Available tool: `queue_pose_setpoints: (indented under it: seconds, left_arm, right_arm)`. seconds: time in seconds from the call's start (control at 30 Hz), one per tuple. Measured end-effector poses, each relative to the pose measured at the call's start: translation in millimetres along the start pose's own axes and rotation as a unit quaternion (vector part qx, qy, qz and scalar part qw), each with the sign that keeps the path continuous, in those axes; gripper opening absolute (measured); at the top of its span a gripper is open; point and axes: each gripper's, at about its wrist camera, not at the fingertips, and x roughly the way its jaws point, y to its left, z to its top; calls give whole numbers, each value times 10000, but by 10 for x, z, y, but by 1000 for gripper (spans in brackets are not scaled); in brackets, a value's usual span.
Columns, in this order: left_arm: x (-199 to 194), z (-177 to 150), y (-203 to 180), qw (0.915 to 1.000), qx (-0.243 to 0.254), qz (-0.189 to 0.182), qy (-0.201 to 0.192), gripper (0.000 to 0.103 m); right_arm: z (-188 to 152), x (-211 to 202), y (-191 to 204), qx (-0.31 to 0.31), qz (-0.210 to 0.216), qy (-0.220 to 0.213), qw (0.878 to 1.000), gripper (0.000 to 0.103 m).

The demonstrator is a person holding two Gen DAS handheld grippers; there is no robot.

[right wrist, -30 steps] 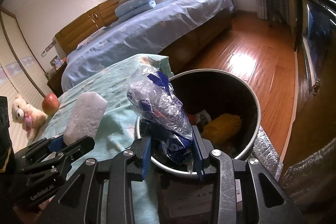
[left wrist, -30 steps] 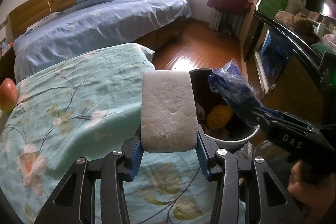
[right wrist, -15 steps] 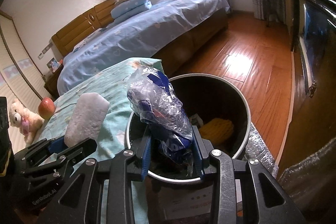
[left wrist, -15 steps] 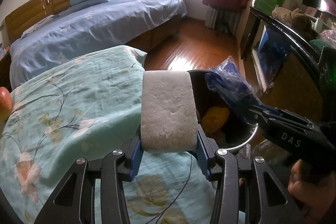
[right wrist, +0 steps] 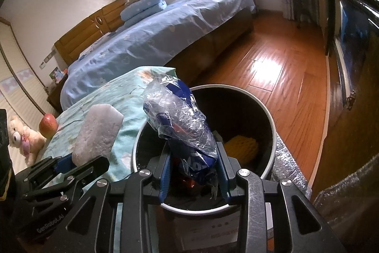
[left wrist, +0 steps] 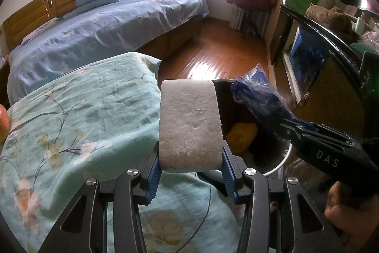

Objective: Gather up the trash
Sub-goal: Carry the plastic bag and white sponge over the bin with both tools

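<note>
Left-wrist view. The left gripper (left wrist: 190, 178) is clamped on a white foam block (left wrist: 190, 125), which stands upright between the blue pads above the floral quilt (left wrist: 78, 120). At about two o'clock from the block lies the trash bin (left wrist: 283, 159), its rim partly hidden; a yellow item (left wrist: 241, 134) already rests inside. At three o'clock the right gripper (left wrist: 287, 126) enters from the right, bearing a crumpled blue-and-clear plastic wrapper (left wrist: 258, 96) over the bin's mouth.

Right-wrist view. At nine o'clock the left gripper (right wrist: 68, 164) holds the foam block (right wrist: 97, 133) just beside the bin's rim, over the quilt (right wrist: 128, 96). At centre the right gripper (right wrist: 194, 172) is closed on the wrapper (right wrist: 180, 125), directly above the bin (right wrist: 272, 132), with the yellow item (right wrist: 241, 147) at four o'clock within.

Progress, as judged: some trash is already binned; both pieces are picked up. The wrapper appears ready for release. The foam block must yet travel over the rim. Neither has been dropped.
</note>
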Motion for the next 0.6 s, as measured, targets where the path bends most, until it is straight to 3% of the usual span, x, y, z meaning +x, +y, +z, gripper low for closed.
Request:
queue_pose_setpoints:
  seconds: [0.6]
  left_arm:
    - [197, 138, -84, 9999, 67, -29, 93, 45]
  right_arm:
    - [97, 88, -118, 79, -44, 77, 9999, 35]
